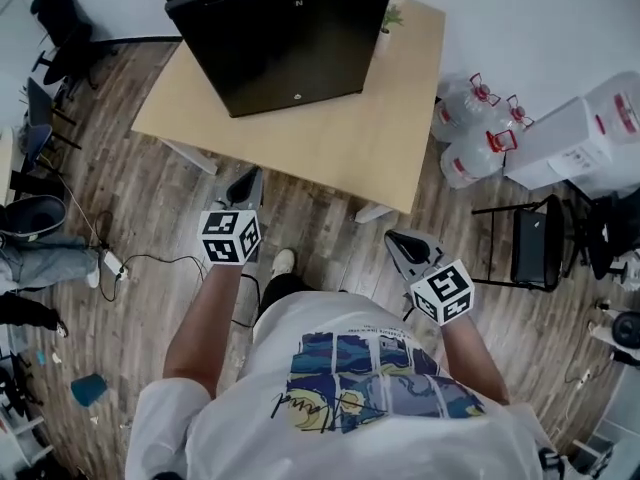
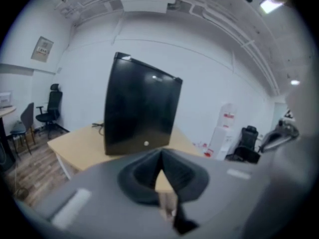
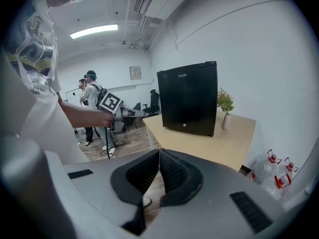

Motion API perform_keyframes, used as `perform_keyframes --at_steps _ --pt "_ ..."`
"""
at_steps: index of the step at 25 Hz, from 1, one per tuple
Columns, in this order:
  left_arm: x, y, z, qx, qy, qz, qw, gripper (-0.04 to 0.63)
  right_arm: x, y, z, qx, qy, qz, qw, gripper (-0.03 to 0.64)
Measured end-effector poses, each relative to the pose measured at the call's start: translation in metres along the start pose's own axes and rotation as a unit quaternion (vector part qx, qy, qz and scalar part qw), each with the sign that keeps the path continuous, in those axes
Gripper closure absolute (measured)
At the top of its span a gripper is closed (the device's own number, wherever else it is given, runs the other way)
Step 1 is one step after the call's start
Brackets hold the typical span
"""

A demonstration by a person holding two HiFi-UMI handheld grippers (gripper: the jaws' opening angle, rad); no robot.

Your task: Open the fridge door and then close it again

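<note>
Holding left gripper (image 1: 247, 181) and right gripper (image 1: 401, 241) pinched together and empty, needing one spreading before hooking the fridge door (image 1: 295, 63) at twelve o'clock.

Fridge (image 1: 290, 38) cut off at head view's top edge.

White short-sleeved T-shirt (image 1: 400, 438) here, blue swirling painted print across the chest, a scrawl of script beneath. Left gripper (image 1: 252, 176) and right gripper (image 1: 393, 236): grey shells, black ribbed pads (image 3: 175, 172), each carrying a black-and-white marker cube (image 1: 231, 236).
</note>
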State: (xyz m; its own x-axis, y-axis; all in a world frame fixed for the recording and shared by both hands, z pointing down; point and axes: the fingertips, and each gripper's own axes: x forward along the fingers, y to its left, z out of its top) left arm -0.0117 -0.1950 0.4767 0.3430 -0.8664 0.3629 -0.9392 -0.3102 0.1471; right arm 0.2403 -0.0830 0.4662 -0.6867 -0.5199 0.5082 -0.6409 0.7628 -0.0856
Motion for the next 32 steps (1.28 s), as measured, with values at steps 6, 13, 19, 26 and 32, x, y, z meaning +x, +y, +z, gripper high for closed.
perform_keyframes --at_steps 6,13,19,26,32 --pt "-0.06 -0.101 -0.041 -0.009 0.022 -0.058 0.998 0.588 -0.034 0.02 -0.034 -0.007 -0.004 0.035 0.999 0.603" --pt "-0.12 -0.187 -0.073 0.008 0.048 -0.104 0.9933 0.588 -0.067 0.04 -0.054 0.001 -0.024 0.04 0.999 0.604" --pt "-0.134 -0.22 -0.082 0.008 0.056 -0.12 0.9911 0.588 -0.092 0.05 -0.062 -0.003 -0.033 0.041 0.999 0.604" --pt "-0.144 -0.242 -0.075 -0.014 0.044 -0.131 0.9903 0.588 -0.108 0.058 -0.066 -0.016 -0.034 0.042 0.998 0.604" --pt "-0.15 -0.247 -0.078 -0.01 0.044 -0.133 0.99 0.588 -0.114 0.065 -0.067 -0.028 -0.036 0.044 0.998 0.604"
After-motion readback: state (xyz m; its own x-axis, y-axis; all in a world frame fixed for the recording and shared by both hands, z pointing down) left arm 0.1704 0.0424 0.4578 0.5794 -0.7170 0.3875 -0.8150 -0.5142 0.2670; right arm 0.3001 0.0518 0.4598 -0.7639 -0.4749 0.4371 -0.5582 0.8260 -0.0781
